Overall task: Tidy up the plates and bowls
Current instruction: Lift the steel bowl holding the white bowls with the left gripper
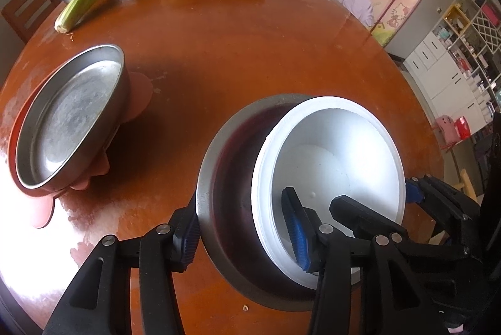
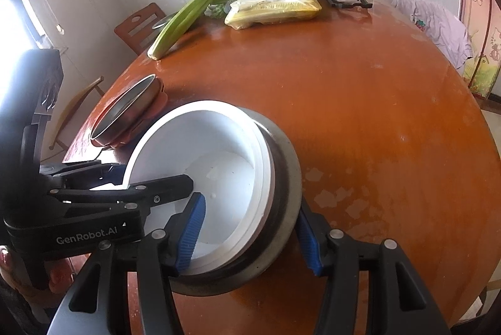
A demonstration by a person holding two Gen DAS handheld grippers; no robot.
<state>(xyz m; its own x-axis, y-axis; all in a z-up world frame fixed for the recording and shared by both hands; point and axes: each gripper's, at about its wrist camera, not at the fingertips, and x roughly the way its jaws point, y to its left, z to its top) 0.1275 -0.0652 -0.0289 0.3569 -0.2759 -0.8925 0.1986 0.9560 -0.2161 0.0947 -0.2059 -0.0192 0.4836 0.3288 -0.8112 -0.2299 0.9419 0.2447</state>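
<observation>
**Inspector:** Left wrist view first. The left gripper (image 1: 244,238) straddles the near wall of the stacked bowls: one finger outside the steel bowl (image 1: 225,178), the other inside the white bowl (image 1: 328,153) nested in it. Both pads look pressed on the double rim, so I judge it clamped on the stack.

**Assistant:** And the other side?

**Inspector:** The right gripper (image 2: 250,238) does the same from the opposite edge, one blue pad inside the white bowl (image 2: 203,153), one outside the steel bowl (image 2: 281,209). The outer pad touches the steel; whether the inner pad bears on the white wall I cannot tell for certain, though the span is narrow enough to suggest a hold.

**Assistant:** Where does the stack sit?

**Inspector:** Between the two pairs of fingers, tilted. I cannot tell if its base is on the table (image 1: 250,53) or lifted clear.

**Assistant:** Step in hand?

**Inspector:** By my judgement, carrying the nested bowls as one unit. A steel plate (image 1: 72,115) on a pink mat (image 1: 141,97) lies beyond the left fingers, apart from the stack.

**Assistant:** Next move?

**Inspector:** Probably setting the stack down beside or on that plate. That calls for both grips kept even and the tilt levelled, or the white bowl may slip.
</observation>
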